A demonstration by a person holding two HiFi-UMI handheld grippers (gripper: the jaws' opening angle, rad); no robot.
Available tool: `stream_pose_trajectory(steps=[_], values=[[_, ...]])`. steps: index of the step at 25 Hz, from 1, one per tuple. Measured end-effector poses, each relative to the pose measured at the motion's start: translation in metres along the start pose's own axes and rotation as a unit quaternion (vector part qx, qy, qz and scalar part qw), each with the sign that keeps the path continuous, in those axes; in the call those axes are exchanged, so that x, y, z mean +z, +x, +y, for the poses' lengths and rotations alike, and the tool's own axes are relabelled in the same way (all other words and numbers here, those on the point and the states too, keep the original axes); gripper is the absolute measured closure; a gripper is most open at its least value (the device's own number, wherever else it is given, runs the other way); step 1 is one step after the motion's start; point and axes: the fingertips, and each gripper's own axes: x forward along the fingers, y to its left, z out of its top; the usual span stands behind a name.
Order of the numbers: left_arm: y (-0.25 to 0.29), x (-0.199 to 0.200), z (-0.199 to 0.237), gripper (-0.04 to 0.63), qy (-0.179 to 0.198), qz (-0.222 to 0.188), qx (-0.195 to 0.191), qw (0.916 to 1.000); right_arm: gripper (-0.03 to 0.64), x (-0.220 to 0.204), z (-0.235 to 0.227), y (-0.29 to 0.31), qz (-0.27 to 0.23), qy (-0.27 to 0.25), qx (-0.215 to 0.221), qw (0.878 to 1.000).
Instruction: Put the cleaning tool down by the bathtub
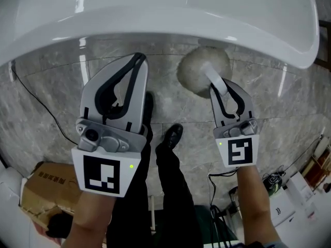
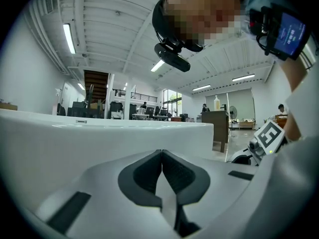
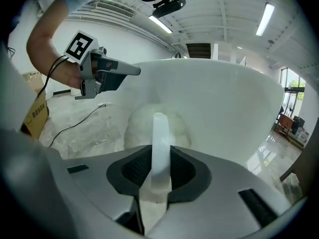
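Note:
The cleaning tool has a round whitish pad head (image 1: 199, 66) and a pale handle (image 1: 216, 81). Its head hangs over the marble floor, right beside the white bathtub (image 1: 155, 19); I cannot tell whether it touches the floor. My right gripper (image 1: 226, 89) is shut on the handle. In the right gripper view the handle (image 3: 159, 143) stands up between the dark pads, with the head (image 3: 144, 123) beyond it and the tub wall (image 3: 224, 103) behind. My left gripper (image 1: 138, 61) hovers to the left, shut and holding nothing; its pads meet in the left gripper view (image 2: 161, 163).
A cardboard box (image 1: 46, 187) lies at the lower left and a black cable (image 1: 36, 107) runs across the floor beside it. The person's shoe (image 1: 173, 136) stands between the grippers. More cables and small white items (image 1: 295, 190) sit at the lower right.

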Motion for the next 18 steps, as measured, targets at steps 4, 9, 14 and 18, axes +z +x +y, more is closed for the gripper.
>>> stream_pose_trajectory(steps=[4, 9, 14, 18], values=[[0.001, -0.016, 0.0, 0.578, 0.001, 0.001, -0.002, 1.0, 0.515, -0.02, 0.007, 0.012, 0.015, -0.016, 0.014, 1.0], [0.005, -0.033, -0.001, 0.578, 0.006, 0.003, -0.009, 0.9999, 0.515, -0.042, 0.01, 0.027, 0.029, -0.044, 0.03, 0.998], [0.004, -0.046, 0.0, 0.578, 0.009, 0.005, -0.01, 0.9999, 0.515, -0.062, 0.015, 0.041, 0.038, -0.066, 0.047, 0.996], [0.005, -0.056, -0.002, 0.578, 0.012, 0.006, -0.012, 0.9998, 0.515, -0.078, 0.019, 0.053, 0.045, -0.076, 0.056, 0.995]])
